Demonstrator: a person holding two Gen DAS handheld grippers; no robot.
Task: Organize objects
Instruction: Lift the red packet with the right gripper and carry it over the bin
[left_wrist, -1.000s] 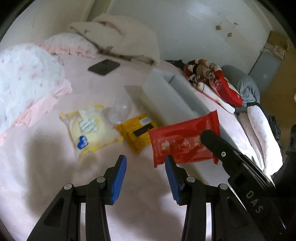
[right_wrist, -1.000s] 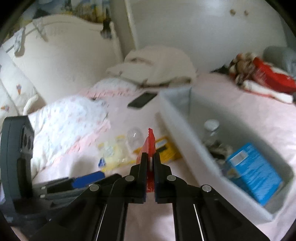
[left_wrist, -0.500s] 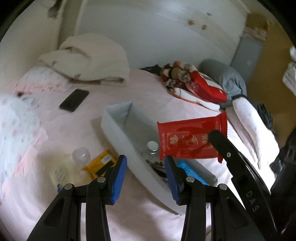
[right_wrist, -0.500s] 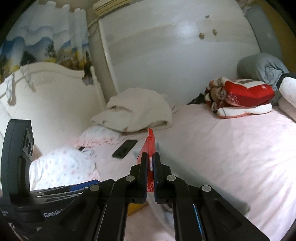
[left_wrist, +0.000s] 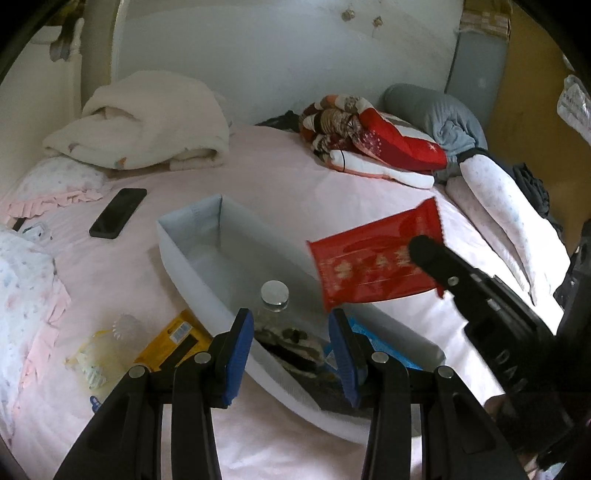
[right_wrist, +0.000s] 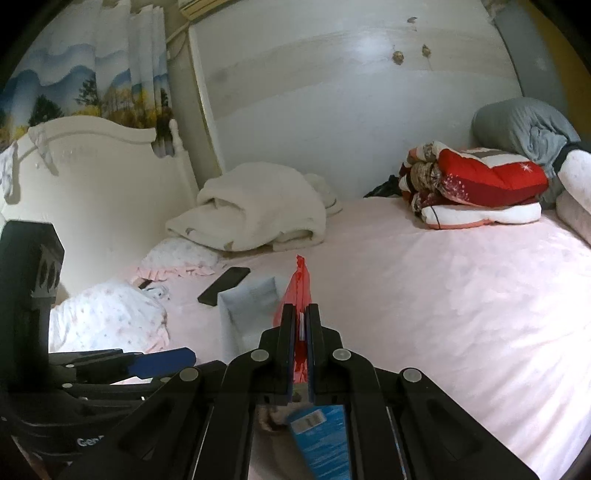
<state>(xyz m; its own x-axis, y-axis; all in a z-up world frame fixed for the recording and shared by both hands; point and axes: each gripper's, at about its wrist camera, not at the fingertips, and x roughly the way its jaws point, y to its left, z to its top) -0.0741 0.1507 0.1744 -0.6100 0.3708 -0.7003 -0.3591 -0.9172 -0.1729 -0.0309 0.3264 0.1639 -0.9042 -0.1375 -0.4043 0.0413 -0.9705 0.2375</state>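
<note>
My right gripper (right_wrist: 302, 317) is shut on a red snack packet (left_wrist: 373, 264) and holds it in the air above the right side of a long grey bin (left_wrist: 192, 266) on the pink bed; the packet shows edge-on in the right wrist view (right_wrist: 297, 291). The bin holds a clear jar with a white lid (left_wrist: 275, 295) and a blue box (right_wrist: 325, 439). My left gripper (left_wrist: 291, 343) is open and empty, hovering over the bin's near end. A yellow packet (left_wrist: 173, 339) and a pale yellow bag (left_wrist: 92, 362) lie on the bed left of the bin.
A black phone (left_wrist: 118, 218) lies behind the bin. A folded white blanket (left_wrist: 147, 125) and a red patterned quilt (left_wrist: 369, 140) lie at the back. A floral pillow (left_wrist: 22, 288) is at the left. The bed's right edge has white bolsters (left_wrist: 498, 206).
Both grippers moved right and up over the bin. The red packet went from beside the yellow packet to above the bin and now tilts.
</note>
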